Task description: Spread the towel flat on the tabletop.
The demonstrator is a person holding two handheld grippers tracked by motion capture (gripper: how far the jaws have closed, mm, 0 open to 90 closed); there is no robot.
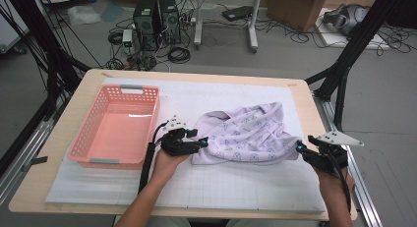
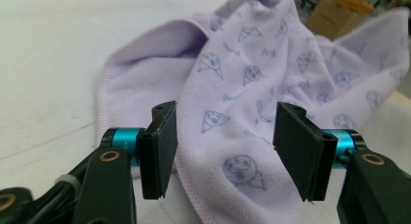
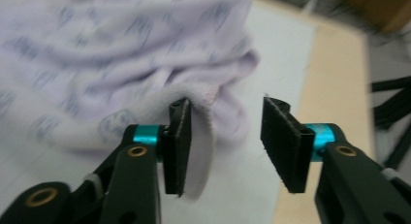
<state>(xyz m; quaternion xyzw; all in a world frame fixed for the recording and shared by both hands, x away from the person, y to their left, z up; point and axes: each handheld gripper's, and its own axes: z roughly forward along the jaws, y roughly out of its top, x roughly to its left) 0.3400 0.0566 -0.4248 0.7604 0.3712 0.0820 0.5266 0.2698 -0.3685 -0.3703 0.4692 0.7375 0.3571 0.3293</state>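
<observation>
A lilac towel [image 1: 246, 133] with a small printed pattern lies crumpled on the white grid mat [image 1: 206, 187], right of centre. My left gripper [image 1: 202, 141] is at the towel's left edge, with its jaws apart. In the left gripper view the towel [image 2: 252, 73] lies between and beyond the pads of that gripper [image 2: 223, 146], and neither pad presses on it. My right gripper [image 1: 299, 147] is at the towel's near right corner. In the right gripper view that gripper [image 3: 225, 136] stands open; a fold of the towel [image 3: 121, 64] drapes against its left pad, and the right pad is free.
An empty pink plastic basket [image 1: 84, 124] stands on the mat's left side, close to my left hand. The table's wooden right edge [image 1: 314, 119] runs just beyond my right gripper. Computer towers [image 1: 157, 20], cables and a cardboard box [image 1: 300, 8] are on the floor behind the table.
</observation>
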